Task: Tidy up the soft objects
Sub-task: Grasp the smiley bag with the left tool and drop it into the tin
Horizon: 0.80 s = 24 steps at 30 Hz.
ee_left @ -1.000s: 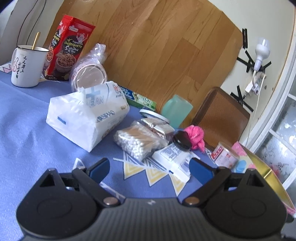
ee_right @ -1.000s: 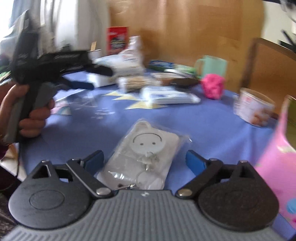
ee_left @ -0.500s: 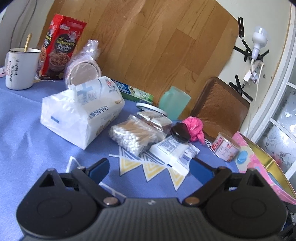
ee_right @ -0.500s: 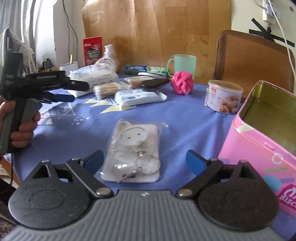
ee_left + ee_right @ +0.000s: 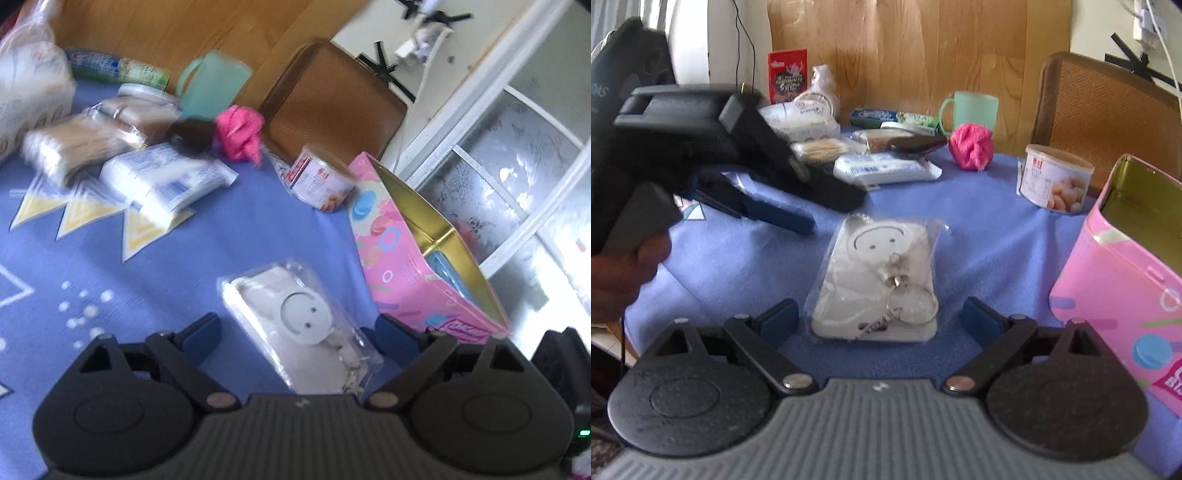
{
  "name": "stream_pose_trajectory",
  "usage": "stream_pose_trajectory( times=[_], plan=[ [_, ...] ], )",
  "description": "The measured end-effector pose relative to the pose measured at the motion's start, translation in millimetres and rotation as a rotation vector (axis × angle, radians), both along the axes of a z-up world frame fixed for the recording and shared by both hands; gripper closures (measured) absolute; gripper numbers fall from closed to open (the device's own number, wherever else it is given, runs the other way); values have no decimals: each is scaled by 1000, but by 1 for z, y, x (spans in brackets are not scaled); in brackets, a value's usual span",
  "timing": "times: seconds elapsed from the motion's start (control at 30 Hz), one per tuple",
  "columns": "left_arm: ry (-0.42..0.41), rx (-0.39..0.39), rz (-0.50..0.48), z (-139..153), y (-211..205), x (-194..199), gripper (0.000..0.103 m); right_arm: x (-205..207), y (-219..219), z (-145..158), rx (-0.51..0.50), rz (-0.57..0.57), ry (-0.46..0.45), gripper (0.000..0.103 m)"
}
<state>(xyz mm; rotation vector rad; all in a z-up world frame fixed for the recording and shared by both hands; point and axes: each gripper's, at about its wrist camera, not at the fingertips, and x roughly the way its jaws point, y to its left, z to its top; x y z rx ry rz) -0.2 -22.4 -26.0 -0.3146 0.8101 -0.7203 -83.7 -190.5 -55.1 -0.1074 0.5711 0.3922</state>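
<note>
My left gripper point(image 5: 297, 334) and right gripper point(image 5: 881, 319) both stand wide, jaws just easing inward, pads clear of the bagged white pouch point(image 5: 877, 280) lying flat between them near my edge of the table point(image 5: 746, 258). Right view alone shows my left hand point(image 5: 617, 273). Left view alone shows something blue inside the pink tin point(image 5: 410, 266) beside the pouch.

Cloth, plastic film, tin and wood on the worktop

The worktop point(image 5: 979, 229) wears a matt blue woven cloth. A glossy clear plastic bag point(image 5: 877, 280) wraps a white smiley pouch with a shiny metal key ring point(image 5: 916, 301). The pink tin point(image 5: 1126, 295) is glossy outside and brassy metal inside. The pink ball point(image 5: 971, 146) looks fuzzy; the wall panel point(image 5: 923, 48) is smooth wood.
</note>
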Motion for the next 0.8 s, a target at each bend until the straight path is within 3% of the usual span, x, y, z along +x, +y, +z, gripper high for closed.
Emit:
stream_pose_trajectory(
  times=[0.03,0.07,0.17,0.3,0.57,0.8],
  plan=[
    [-20,23,-18,0,-9,-3,11,-2,3,0,3,6,-11,20],
    [-27,36,-21,0,-14,-5,11,-4,5,2,3,9,-22,25],
    [-33,61,9,3,-22,-6,12,-6,7,1,2,-20,-41,28],
    [-47,-18,-5,25,-24,0,16,-7,-5,10,20,-79,-98,28],
    [-264,-25,-120,97,-96,7,17,-12,-53,61,39,-276,-324,28],
    [-263,-26,-252,93,-181,16,17,-8,-113,59,29,-463,-314,28]
  ],
)
